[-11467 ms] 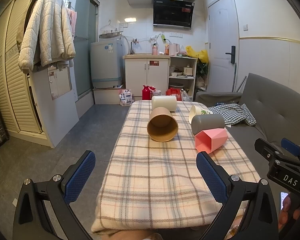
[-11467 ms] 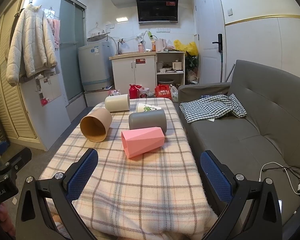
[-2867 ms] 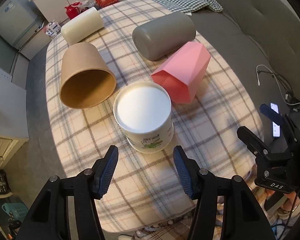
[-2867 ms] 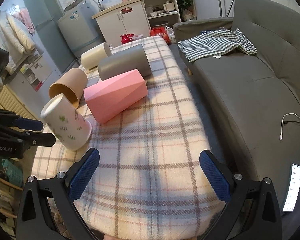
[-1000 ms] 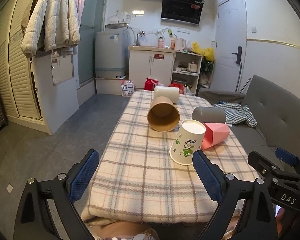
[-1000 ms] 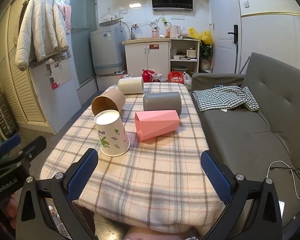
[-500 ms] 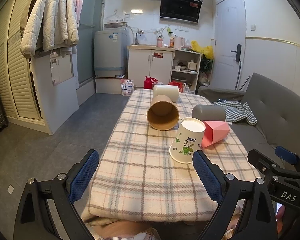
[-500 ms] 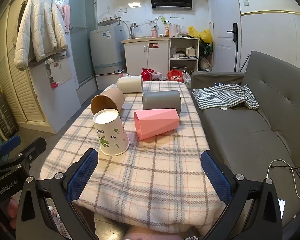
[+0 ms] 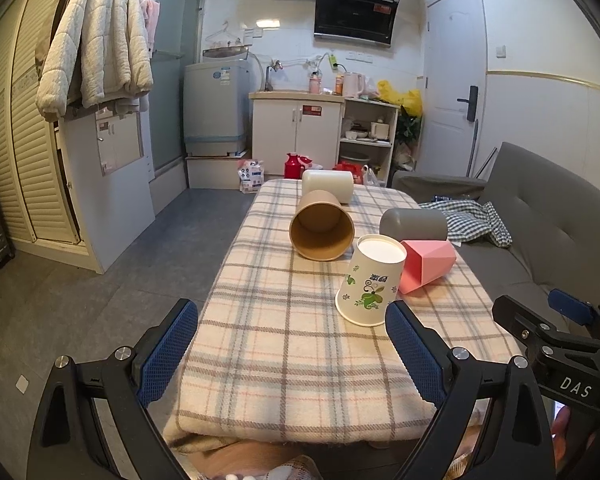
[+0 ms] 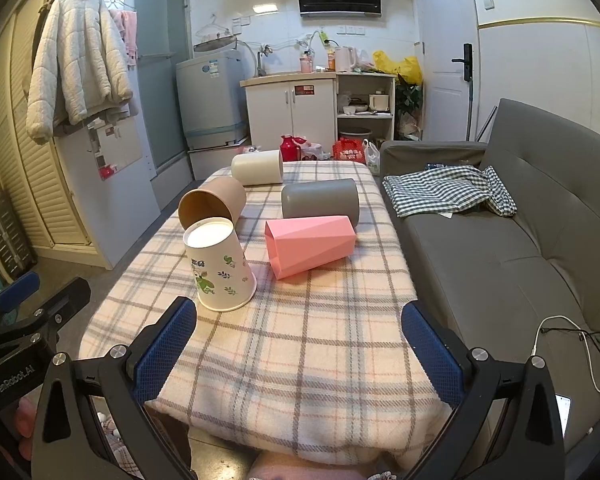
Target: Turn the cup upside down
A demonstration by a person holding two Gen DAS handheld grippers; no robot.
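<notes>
Both jaws are standing wide apart and gripping nothing: I am holding my left gripper (image 9: 292,344) and my right gripper (image 10: 300,340) low at the near edge of the counter (image 9: 284,344), well back from every cup. The printed paper cup (image 9: 370,280) is sitting mouth down and base up on the plaid cloth, just beside the pink faceted cup (image 9: 430,266), so I am judging that flip done and myself between steps. Going left to right, the brown paper cup (image 9: 320,228) is lying on its side with its mouth toward me, the cream cup (image 9: 328,186) is lying behind it, and the grey cup (image 9: 414,224) and pink one are lying further right. If more are to be turned, I am expecting the next move to call for reaching over a lying cup, closing across its wall and rotating it mouth down. Around me a white jacket (image 9: 94,36) is hanging left, a washing machine (image 9: 216,106) and cabinet (image 9: 298,132) are standing behind, and a grey sofa (image 10: 512,232) is running along the right.
</notes>
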